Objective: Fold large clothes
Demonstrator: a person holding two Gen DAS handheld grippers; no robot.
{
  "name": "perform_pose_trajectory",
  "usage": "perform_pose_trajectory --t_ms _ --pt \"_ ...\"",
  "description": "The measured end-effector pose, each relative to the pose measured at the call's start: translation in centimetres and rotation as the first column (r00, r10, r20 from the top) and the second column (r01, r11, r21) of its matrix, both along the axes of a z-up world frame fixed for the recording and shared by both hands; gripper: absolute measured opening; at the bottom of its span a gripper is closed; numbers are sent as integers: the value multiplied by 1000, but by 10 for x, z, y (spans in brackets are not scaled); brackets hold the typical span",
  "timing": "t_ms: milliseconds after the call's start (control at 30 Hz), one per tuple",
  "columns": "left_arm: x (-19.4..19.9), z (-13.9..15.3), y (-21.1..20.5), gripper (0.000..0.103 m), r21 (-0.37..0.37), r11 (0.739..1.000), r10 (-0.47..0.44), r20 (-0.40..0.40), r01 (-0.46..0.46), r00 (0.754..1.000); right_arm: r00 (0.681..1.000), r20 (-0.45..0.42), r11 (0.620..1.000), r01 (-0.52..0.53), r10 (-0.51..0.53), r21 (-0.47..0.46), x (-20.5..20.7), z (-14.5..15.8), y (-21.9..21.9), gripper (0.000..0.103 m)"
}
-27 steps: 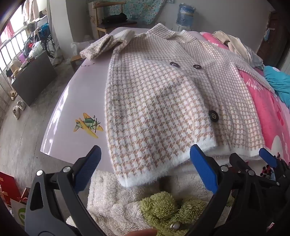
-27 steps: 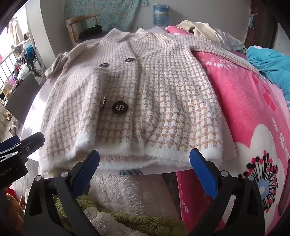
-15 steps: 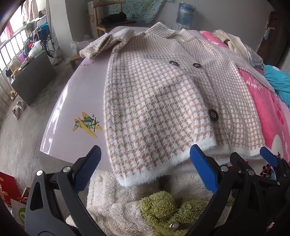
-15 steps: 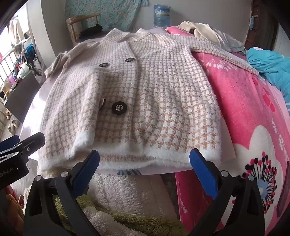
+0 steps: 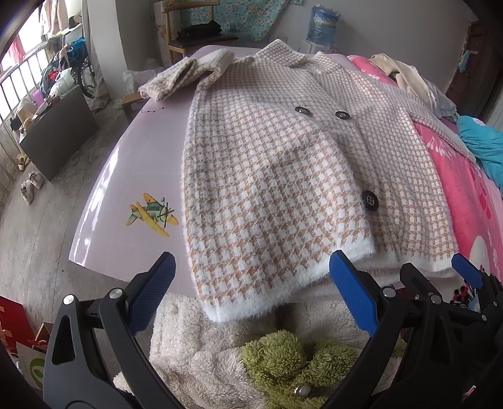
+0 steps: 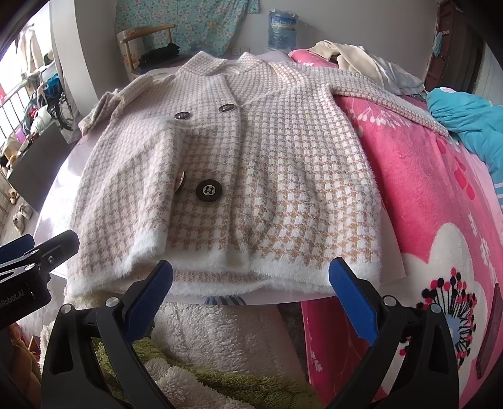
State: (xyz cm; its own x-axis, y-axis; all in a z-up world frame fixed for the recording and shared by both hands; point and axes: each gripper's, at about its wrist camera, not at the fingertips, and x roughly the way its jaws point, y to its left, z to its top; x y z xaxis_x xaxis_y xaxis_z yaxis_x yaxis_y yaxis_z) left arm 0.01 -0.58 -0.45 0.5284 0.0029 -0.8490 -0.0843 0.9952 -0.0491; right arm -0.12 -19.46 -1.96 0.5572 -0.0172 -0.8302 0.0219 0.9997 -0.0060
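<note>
A beige-and-white houndstooth knit jacket (image 5: 276,176) with dark buttons lies flat, front up, on a pale lilac board (image 5: 125,176); it also shows in the right wrist view (image 6: 251,163). Its white fuzzy hem hangs over the near edge. My left gripper (image 5: 251,292) is open and empty just below the hem's left corner. My right gripper (image 6: 251,289) is open and empty below the middle of the hem. The right gripper's blue pads show at the right of the left wrist view (image 5: 465,270). The left sleeve (image 5: 185,75) lies folded at the far left; the right sleeve (image 6: 393,100) stretches out right.
A pink flowered blanket (image 6: 440,195) covers the bed to the right, with a turquoise garment (image 6: 465,119) and pale clothes (image 6: 361,63) at the back. A fleecy white and green garment (image 5: 276,355) is right under the grippers. A chair (image 5: 195,34) and water bottle (image 5: 323,22) stand behind.
Both grippers have edged slightly closer to the hem. The jacket has not moved and both grippers stay open.
</note>
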Motion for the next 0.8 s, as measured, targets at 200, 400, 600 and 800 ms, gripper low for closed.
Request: perform_pose_trajectory --t_ms 200,400,600,800 --pt "0 4 6 95 -6 1000 1 -1 -1 1000 1000 7 1000 -2 2 -7 -1 2 1 97" --pt "-1 8 10 95 -13 1000 3 3 -3 1000 1000 8 1000 -3 3 -7 -2 2 2 97" --pt "-2 8 11 95 -13 1000 3 4 -3 1000 1000 10 1000 -3 3 -7 -2 5 2 97" --pt "-2 11 14 95 -17 1000 5 4 -5 1000 1000 8 1000 -3 3 -7 -1 5 3 97"
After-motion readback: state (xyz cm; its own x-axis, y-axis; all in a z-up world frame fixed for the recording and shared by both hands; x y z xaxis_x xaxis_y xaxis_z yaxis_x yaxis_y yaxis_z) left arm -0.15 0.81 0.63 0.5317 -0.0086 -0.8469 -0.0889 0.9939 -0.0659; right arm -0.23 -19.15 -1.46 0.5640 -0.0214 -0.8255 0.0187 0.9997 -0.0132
